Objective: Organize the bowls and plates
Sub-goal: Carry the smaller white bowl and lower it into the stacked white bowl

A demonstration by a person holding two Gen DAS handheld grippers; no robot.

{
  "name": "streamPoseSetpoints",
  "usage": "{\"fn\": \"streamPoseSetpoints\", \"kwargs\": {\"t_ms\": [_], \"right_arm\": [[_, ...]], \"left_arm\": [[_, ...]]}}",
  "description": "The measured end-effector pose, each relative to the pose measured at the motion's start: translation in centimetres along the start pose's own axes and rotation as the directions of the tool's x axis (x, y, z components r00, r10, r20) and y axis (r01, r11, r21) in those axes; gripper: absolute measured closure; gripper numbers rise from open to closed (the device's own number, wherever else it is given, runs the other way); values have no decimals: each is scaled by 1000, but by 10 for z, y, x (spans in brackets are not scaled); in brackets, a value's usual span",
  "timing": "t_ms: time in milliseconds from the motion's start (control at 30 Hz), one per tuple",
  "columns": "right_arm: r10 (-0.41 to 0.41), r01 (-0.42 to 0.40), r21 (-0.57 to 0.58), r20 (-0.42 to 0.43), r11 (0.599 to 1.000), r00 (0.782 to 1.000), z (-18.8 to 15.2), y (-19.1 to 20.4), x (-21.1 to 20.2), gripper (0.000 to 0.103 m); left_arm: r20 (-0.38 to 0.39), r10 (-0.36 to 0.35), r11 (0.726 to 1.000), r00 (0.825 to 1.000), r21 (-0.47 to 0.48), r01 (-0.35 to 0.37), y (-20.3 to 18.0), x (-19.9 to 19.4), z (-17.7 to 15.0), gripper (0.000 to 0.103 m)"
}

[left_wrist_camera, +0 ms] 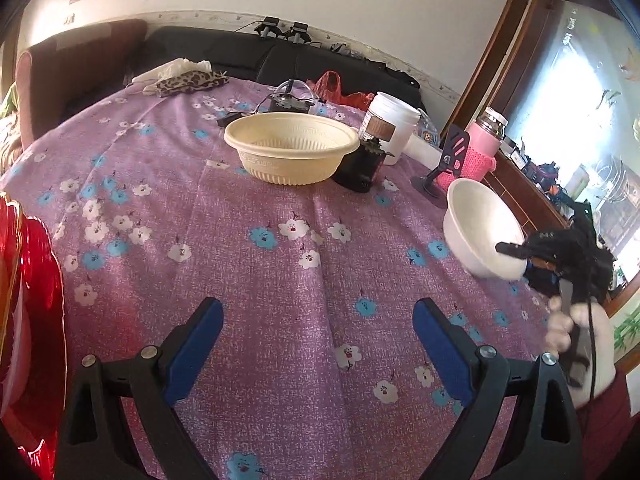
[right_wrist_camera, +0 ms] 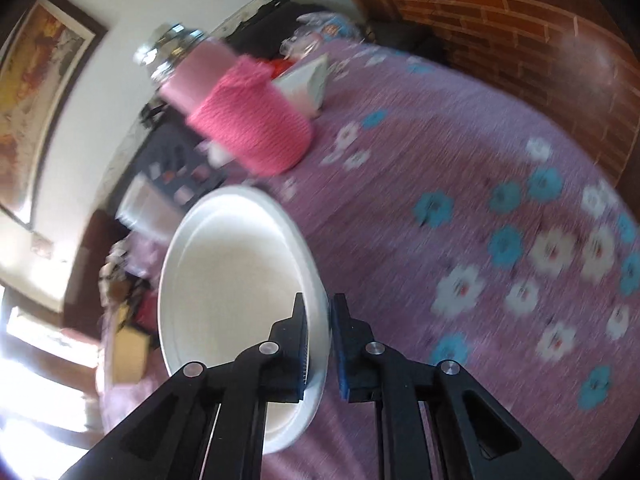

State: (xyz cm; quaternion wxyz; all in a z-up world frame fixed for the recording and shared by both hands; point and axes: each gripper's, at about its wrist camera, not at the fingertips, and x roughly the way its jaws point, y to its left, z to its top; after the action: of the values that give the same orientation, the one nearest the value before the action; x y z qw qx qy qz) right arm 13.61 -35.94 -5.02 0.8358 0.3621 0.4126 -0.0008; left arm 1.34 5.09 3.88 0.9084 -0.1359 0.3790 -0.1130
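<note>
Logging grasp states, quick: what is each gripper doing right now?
Left gripper: open, holding nothing.
Right gripper: shut on the white bowl rim.

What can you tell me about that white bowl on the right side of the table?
The white bowl is plain, smooth and empty, and looks like thin foam or plastic, with a rolled rim. The right gripper has its jaws shut on the rim, one inside, one outside. It sits tilted over the purple flowered tablecloth, near a pink bottle. Whether its base touches the cloth is unclear.

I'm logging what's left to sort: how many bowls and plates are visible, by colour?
White bowl, gripped at its rim by the right gripper: 1
Cream bowl: 1
Red plate, at the frame edge: 1
Total: 3
</note>
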Motion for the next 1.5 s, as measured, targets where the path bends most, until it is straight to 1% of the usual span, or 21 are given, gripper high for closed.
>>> {"fn": "streamPoseSetpoints", "kwargs": {"t_ms": [100, 167, 200, 333, 400, 433, 533, 600, 767, 800, 867, 900, 933, 1033, 1067, 1100, 1167, 1233, 1333, 1467, 1500], "right_arm": [[58, -60, -42, -58, 997, 997, -23, 11, -5, 91], [125, -132, -47, -127, 990, 984, -42, 19, -8, 91], [144, -154, -58, -154, 986, 978, -50, 24, -9, 91], [169, -213, -151, -261, 965, 950, -89, 54, -9, 90], [152, -217, -198, -300, 956, 942, -110, 67, -5, 90], [135, -209, -227, -302, 951, 944, -116, 72, -3, 90], [50, -141, -332, -268, 933, 962, -138, 85, 2, 89], [43, -137, -345, -267, 929, 963, -146, 88, 3, 89], [46, -132, -364, -235, 922, 971, -156, 90, -8, 73], [45, -127, -368, -224, 921, 974, -158, 90, -13, 72], [49, -124, -368, -208, 922, 977, -156, 84, -20, 71], [53, -124, -366, -199, 922, 979, -156, 84, -23, 71], [55, -124, -366, -194, 922, 980, -154, 84, -22, 70], [53, -120, -387, -181, 914, 982, -159, 90, -27, 71], [36, -101, -406, -165, 908, 986, -162, 94, -30, 72], [23, -85, -426, -149, 900, 989, -166, 98, -33, 74], [24, -81, -441, -133, 894, 991, -170, 103, -40, 82], [64, -114, -433, -129, 894, 990, -173, 111, -50, 83], [119, -154, -466, -103, 871, 988, -181, 135, -69, 83], [190, -211, -537, -95, 817, 977, -202, 182, -90, 83], [213, -233, -559, -102, 796, 972, -210, 199, -95, 83]], "left_arm": [[-9, -21, 999, 1000, -33, 20, 6, 0, 1, 8], [-12, -32, 998, 999, -56, 31, 10, 0, 1, 8], [-17, -40, 997, 999, -61, 39, 10, -1, 2, 8], [-32, -62, 996, 998, -72, 59, 6, -4, 4, 8], [-42, -57, 996, 998, -68, 54, 2, -6, 4, 8], [-48, -51, 997, 998, -62, 48, 0, -6, 3, 8], [-69, -21, 999, 997, -35, 18, -7, -3, -2, 8], [-88, 4, 1000, 996, -19, -6, -10, 0, -6, 8], [-123, 31, 999, 992, -16, -33, -11, 8, -8, 8], [-128, 41, 999, 991, -9, -42, -13, 10, -9, 11], [-148, 44, 999, 988, 15, -42, -18, 14, -11, 44], [-179, 44, 999, 983, 34, -39, -21, 19, -13, 79], [-213, 30, 999, 977, 41, -22, -24, 25, -16, 90], [-215, 19, 999, 977, 40, -10, -28, 23, -21, 92], [-200, 23, 999, 979, 45, -14, -29, 17, -21, 92], [-192, 26, 999, 981, 46, -17, -29, 12, -21, 92], [-161, 24, 999, 987, 34, -18, -27, -4, -19, 92], [-129, 13, 1000, 992, 17, -11, -23, -22, -15, 92], [-60, 7, 1000, 998, -15, -8, -12, -58, -10, 92], [53, 36, 996, 998, -80, -32, 18, -111, -3, 92], [75, 46, 994, 996, -100, -38, 27, -123, -2, 92]]}}
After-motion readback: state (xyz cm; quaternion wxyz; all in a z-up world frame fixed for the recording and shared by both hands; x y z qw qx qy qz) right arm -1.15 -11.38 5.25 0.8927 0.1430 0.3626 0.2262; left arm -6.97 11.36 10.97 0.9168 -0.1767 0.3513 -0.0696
